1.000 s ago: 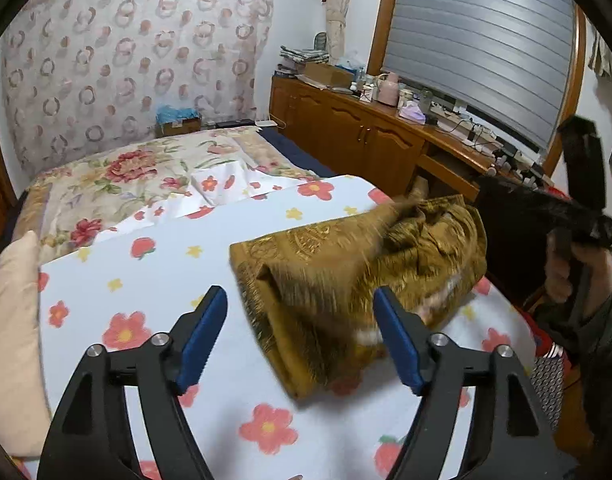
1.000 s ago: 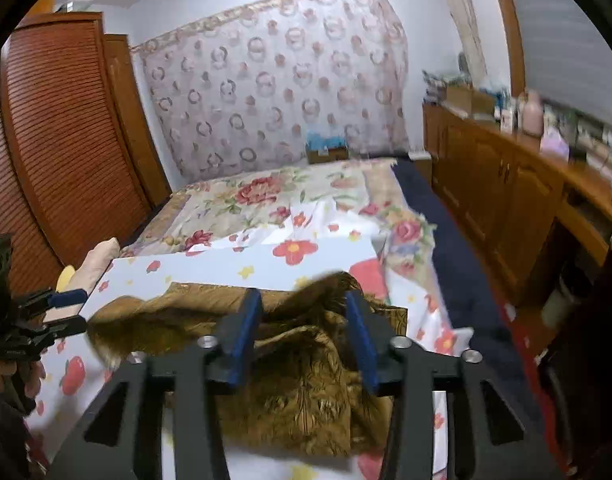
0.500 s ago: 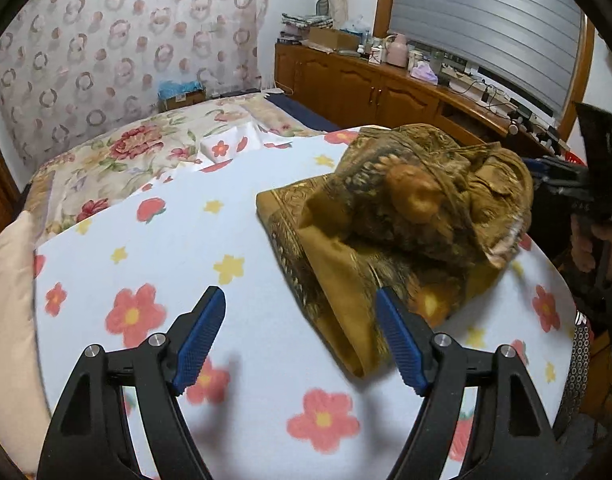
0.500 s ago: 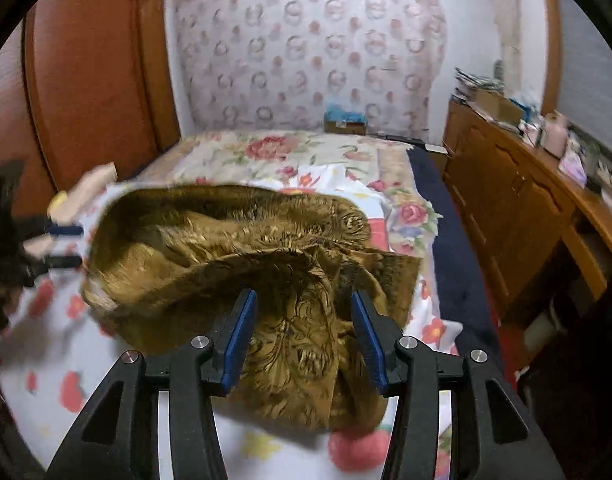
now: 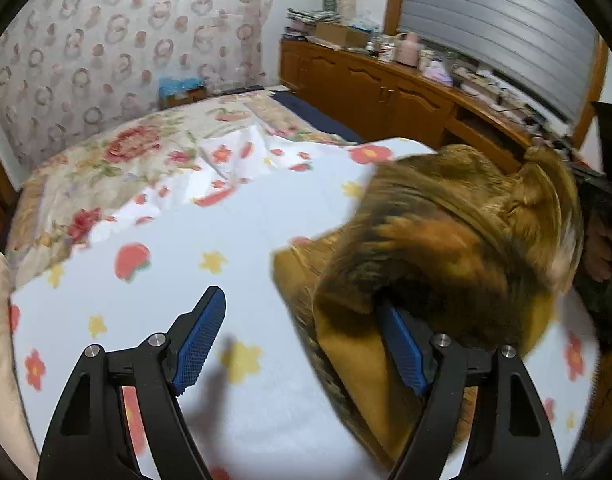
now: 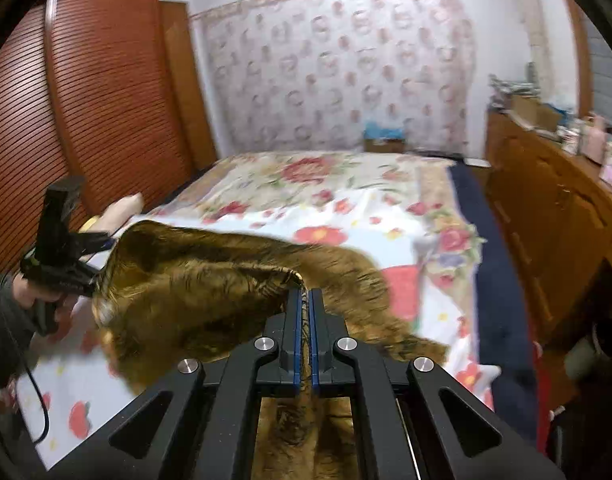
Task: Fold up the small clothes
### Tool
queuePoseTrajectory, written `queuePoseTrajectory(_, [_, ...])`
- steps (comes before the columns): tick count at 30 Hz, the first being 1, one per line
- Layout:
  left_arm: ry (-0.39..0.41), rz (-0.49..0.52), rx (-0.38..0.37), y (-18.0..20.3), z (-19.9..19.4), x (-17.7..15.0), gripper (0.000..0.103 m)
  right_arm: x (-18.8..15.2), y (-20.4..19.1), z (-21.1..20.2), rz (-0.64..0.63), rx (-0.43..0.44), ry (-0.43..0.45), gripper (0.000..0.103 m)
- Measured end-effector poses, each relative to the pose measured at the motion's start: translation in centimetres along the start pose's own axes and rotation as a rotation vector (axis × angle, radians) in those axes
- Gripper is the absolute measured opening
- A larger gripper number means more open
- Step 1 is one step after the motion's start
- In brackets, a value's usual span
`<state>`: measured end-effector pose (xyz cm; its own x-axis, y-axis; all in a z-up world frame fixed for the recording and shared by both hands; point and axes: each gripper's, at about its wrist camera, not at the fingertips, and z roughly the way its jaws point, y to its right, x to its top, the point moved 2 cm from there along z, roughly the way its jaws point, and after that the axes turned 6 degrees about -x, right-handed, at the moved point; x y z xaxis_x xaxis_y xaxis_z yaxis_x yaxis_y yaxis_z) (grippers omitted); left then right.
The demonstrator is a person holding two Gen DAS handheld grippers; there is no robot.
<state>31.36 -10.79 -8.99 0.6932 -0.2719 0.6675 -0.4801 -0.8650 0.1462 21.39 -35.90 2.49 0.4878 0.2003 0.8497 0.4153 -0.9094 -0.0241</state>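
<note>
The right gripper (image 6: 304, 312) is clamped on an edge of the brown garment (image 6: 209, 280), while the left gripper (image 5: 301, 340) stands open, one finger under a fold. The garment lies bunched on the bed (image 5: 233, 216), soft and limp; it likely handles best by hems or corners.

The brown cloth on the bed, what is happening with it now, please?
A person is folding a small golden-brown garment on a bed with a flowered sheet, using a hand-held gripper in each hand. The right gripper is shut on an edge of the garment and holds that part lifted. The left gripper is open; the cloth drapes over one of its fingers, but it grips nothing. The garment is bunched, not yet folded flat.
</note>
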Motion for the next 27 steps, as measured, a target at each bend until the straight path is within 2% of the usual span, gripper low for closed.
queuePoseTrajectory(2, [-0.009,-0.003,0.042,-0.8,0.9,0.3,0.078,0.0,1.3,0.3,0.065,-0.049,-0.033,0.003])
queuePoseTrajectory(5, [-0.020,-0.063,0.046,-2.5,1.8,0.4,0.078,-0.4,2.6,1.2,0.154,-0.092,-0.103,0.003])
queuePoseTrajectory(8, [-0.032,-0.096,0.007,-3.3,2.0,0.2,0.078,-0.7,1.8,1.3,0.171,-0.132,-0.136,0.003])
queuePoseTrajectory(10, [-0.037,-0.101,-0.021,-3.2,2.0,0.2,0.078,-0.4,1.8,0.9,0.182,-0.170,-0.133,0.007])
queuePoseTrajectory(11, [-0.038,-0.101,-0.033,-3.0,2.0,0.2,0.078,-0.3,1.7,0.6,0.183,-0.177,-0.132,0.013])
queuePoseTrajectory(12, [-0.036,-0.101,-0.042,-2.9,2.0,0.4,0.078,-0.4,1.2,0.6,0.178,-0.182,-0.133,0.024])
queuePoseTrajectory(15, [-0.049,-0.112,-0.101,-2.6,2.7,0.7,0.077,-0.5,0.2,0.8,0.174,-0.131,-0.147,0.045])
queuePoseTrajectory(16, [-0.058,-0.111,-0.128,-2.4,3.0,0.8,0.069,-0.7,0.5,0.8,0.170,-0.129,-0.157,0.048])
queuePoseTrajectory(21, [-0.054,-0.111,-0.161,-2.0,3.5,1.6,0.051,-0.8,-0.2,1.6,0.110,-0.163,-0.217,0.059])
queuePoseTrajectory(23, [-0.060,-0.118,-0.189,-1.7,3.6,1.6,0.039,-0.5,0.2,2.0,0.114,-0.165,-0.233,0.061])
queuePoseTrajectory(27, [-0.055,-0.127,-0.206,-1.5,3.4,1.3,0.034,-0.2,0.8,3.7,0.134,-0.146,-0.258,0.062])
